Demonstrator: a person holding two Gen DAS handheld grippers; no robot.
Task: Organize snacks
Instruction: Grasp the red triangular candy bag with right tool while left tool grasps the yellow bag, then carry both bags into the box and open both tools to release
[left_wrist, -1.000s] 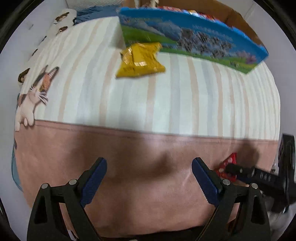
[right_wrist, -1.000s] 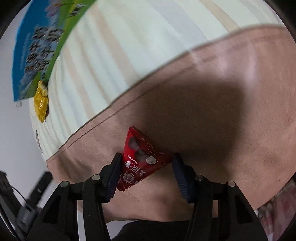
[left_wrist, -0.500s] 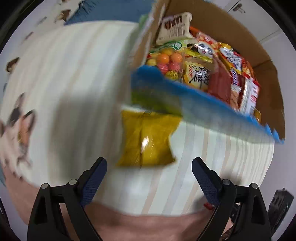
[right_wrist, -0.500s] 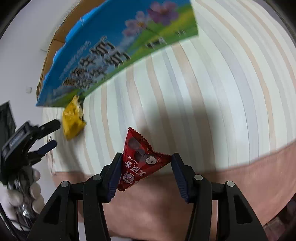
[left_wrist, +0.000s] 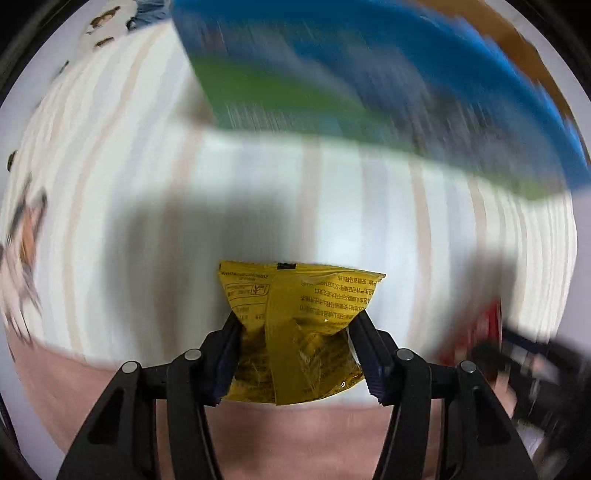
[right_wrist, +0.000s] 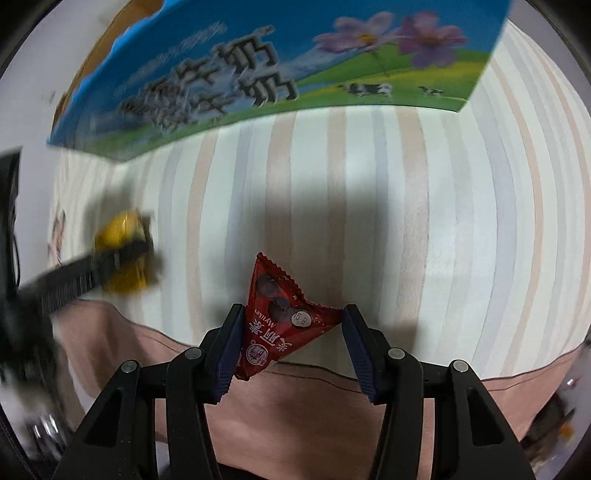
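Left claw clamped on the yellow packet — its jaws have just been closing, and both pads now pinch the foil in at its waist. The packet's top edge stands clear above the pads, its lower half crumpled between them. Whether it is off the striped cloth or resting on it I cannot tell; this view is heavily blurred.

Right claw holds the red packet, a small triangular sachet with a saw-tooth edge. One pad presses its side, the other only meets the point of a corner.

Risks, as I judge them:
- Red packet sits skewed, gripped at a corner — a quick swing could let it pivot and drop out.
- Yellow packet is slick foil and puffy; a squeeze at the waist may let it squirt upward or burst a seam.
- Both claws work near each other, the left one showing at the left edge of the right view. Going for the box together could knock them.

Look of the goods: yellow foil, glossy, fine black print, back seam facing the camera. Red sachet is matte-shiny, with round candies pictured and white lettering.

Beyond them, the cloth runs in pale cream, pink and grey stripes with a plain pink border nearest. Farthest, the box, its blue-and-green printed wall upright, brown cardboard behind it
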